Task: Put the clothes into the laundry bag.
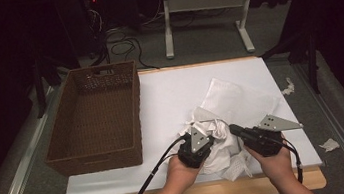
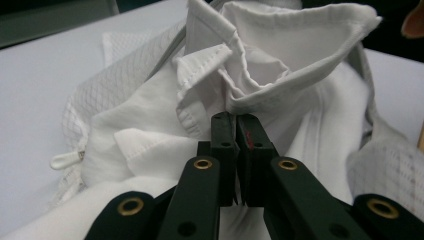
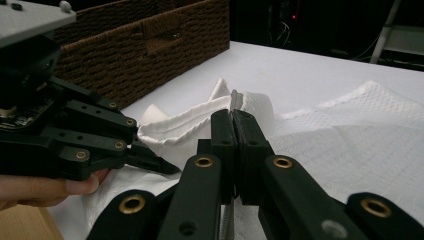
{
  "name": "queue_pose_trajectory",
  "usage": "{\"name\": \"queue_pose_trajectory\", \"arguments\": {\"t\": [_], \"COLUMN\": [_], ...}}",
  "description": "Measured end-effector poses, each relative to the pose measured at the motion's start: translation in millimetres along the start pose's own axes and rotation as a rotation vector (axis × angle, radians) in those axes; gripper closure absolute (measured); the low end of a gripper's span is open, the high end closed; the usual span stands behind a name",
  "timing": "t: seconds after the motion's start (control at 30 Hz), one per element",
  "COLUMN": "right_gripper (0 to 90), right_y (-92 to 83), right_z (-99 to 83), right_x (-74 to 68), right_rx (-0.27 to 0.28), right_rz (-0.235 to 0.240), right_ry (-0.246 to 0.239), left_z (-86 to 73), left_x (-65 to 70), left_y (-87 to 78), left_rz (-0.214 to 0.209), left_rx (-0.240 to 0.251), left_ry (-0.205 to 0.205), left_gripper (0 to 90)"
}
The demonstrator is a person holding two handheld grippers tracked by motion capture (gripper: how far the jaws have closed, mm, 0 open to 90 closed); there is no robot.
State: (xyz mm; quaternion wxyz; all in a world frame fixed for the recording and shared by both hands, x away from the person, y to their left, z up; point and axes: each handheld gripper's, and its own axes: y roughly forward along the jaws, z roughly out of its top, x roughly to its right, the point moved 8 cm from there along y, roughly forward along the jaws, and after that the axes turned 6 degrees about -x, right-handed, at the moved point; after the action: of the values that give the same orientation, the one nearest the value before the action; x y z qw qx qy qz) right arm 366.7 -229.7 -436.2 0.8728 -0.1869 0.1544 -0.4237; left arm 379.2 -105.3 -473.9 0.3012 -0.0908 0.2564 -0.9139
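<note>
A crumpled white garment [image 1: 216, 144] lies on and partly inside a white mesh laundry bag [image 1: 238, 98] near the front of the white table [image 1: 174, 91]. My left gripper [image 1: 212, 132] comes at the pile from the front. In the left gripper view its jaws [image 2: 235, 120] are shut on a stitched fold of the white garment [image 2: 280, 55]. My right gripper [image 1: 234, 129] reaches in from the right. Its jaws [image 3: 233, 115] are shut on the thin edge of the mesh bag [image 3: 360, 130], close to the left gripper [image 3: 167, 167].
A brown wicker basket [image 1: 131, 112], with nothing in it, stands on the left part of the table. The bag's zip pull [image 2: 65, 160] hangs at the pile's side. Paper scraps [image 1: 328, 145] lie on the floor at right. A white frame [image 1: 198, 3] and cables sit beyond the table.
</note>
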Motion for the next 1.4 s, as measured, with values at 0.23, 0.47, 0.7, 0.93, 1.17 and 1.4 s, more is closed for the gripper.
{"name": "queue_pose_trajectory", "arguments": {"t": [0.23,0.47,0.7,0.93,1.17,1.4], "right_gripper": [89.8,90.0,90.0,90.0,90.0,90.0], "right_y": [0.1,-0.9,-9.3,-11.1,-9.5,-5.1], "right_z": [5.3,8.3,12.0,6.9,6.2,4.3], "right_x": [0.2,-4.9,-12.1,0.0,-3.2,-2.3], "right_rx": [0.021,0.026,0.051,0.045,0.039,0.028], "right_rz": [0.000,0.028,0.041,0.016,0.011,0.013], "right_ry": [0.003,0.005,-0.018,-0.001,-0.010,-0.004], "left_z": [11.6,16.4,18.5,16.2,2.1,-23.5], "left_x": [8.4,9.1,0.9,-4.0,-57.7,-61.4], "left_y": [2.0,29.8,34.2,-5.2,-3.5,29.2], "left_rz": [0.014,0.050,0.048,0.040,0.078,-0.011], "left_rx": [0.095,0.032,0.043,0.144,0.138,-0.070], "left_ry": [-0.014,-0.026,-0.056,0.002,-0.108,-0.163], "left_gripper": [88.4,88.2,82.2,53.2,29.9,45.7]}}
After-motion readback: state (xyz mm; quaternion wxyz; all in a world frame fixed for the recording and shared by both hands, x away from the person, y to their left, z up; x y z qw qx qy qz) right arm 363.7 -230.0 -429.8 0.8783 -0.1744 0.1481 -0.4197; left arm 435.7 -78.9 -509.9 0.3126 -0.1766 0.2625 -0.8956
